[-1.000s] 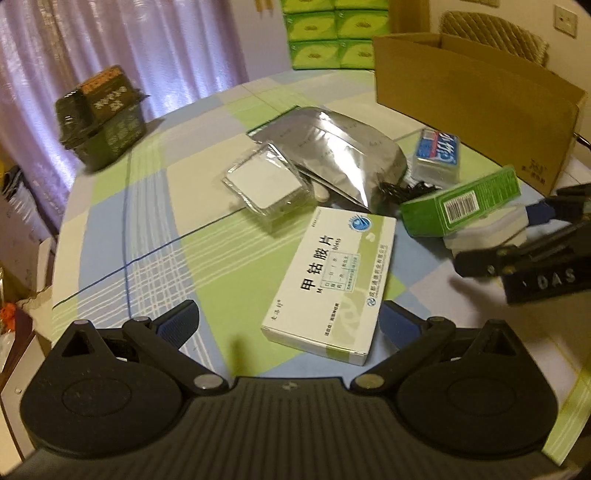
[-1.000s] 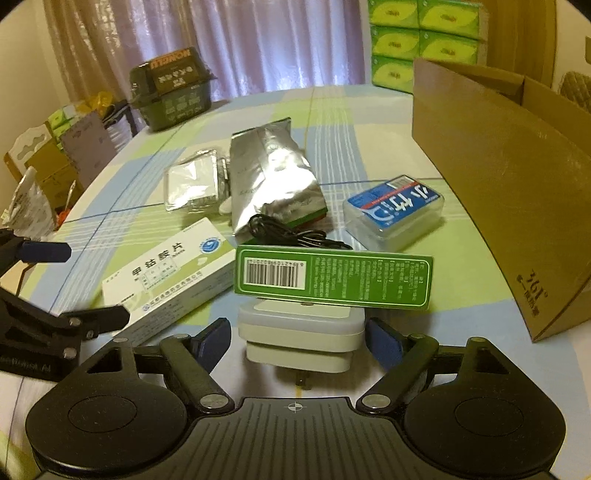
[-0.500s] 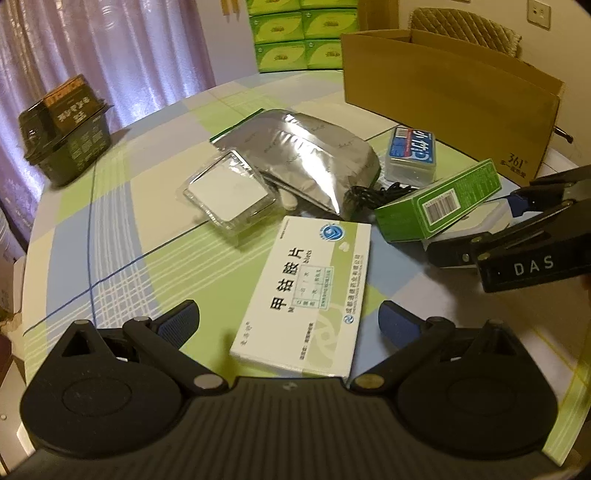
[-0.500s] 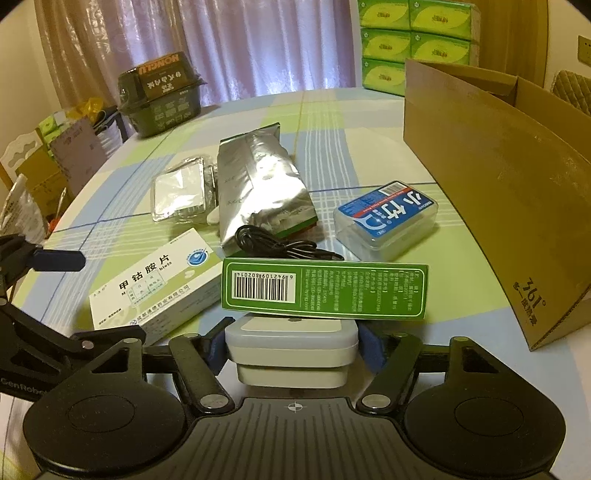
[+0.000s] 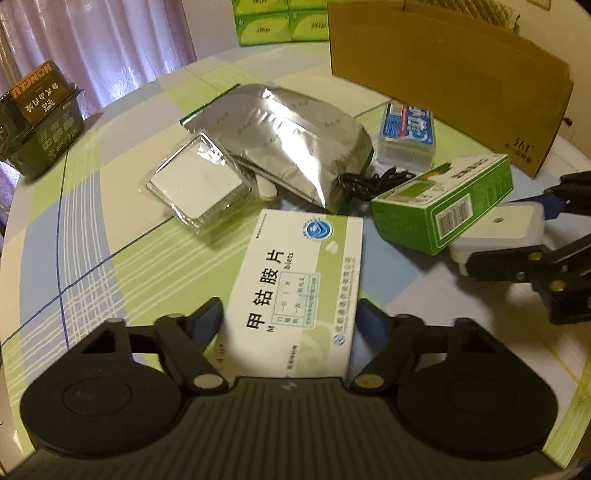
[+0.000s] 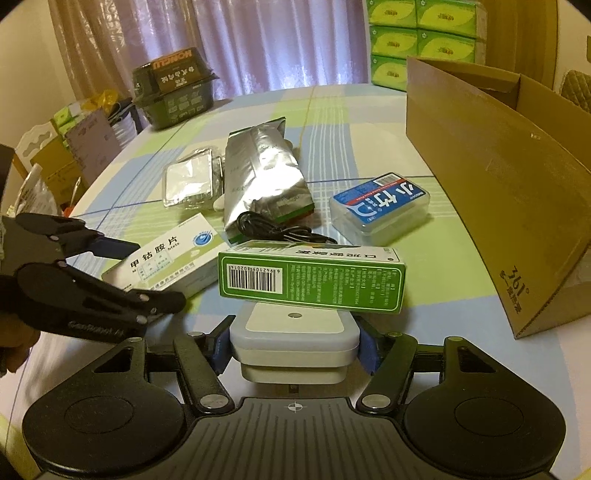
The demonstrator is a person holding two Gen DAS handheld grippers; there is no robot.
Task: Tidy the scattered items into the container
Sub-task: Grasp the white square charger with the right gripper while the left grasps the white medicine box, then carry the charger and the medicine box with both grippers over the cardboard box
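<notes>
A white medicine box [image 5: 295,273] lies on the checked tablecloth, and my left gripper [image 5: 290,317] has its fingers pressed on both of its long sides. My right gripper [image 6: 293,347] is shut on a white plug adapter [image 6: 293,332]. A green carton [image 6: 310,280] leans on the adapter's far edge. The open cardboard box [image 6: 498,184] stands to the right. From the right wrist view the left gripper [image 6: 144,269] shows at the left, clamped over the medicine box [image 6: 166,262]. The left wrist view has the right gripper [image 5: 517,236] at its right edge.
A silver foil bag [image 5: 288,136], a clear-wrapped square pack [image 5: 199,184], a blue-labelled clear case [image 5: 408,129] and a black cable [image 5: 369,181] lie mid-table. A dark green container [image 6: 173,92] sits at the far left. Green tissue packs [image 6: 421,33] are stacked behind.
My left gripper moved forward over the white medicine box and its fingers came together on it. My right gripper slid onto the white adapter and shut on it.
</notes>
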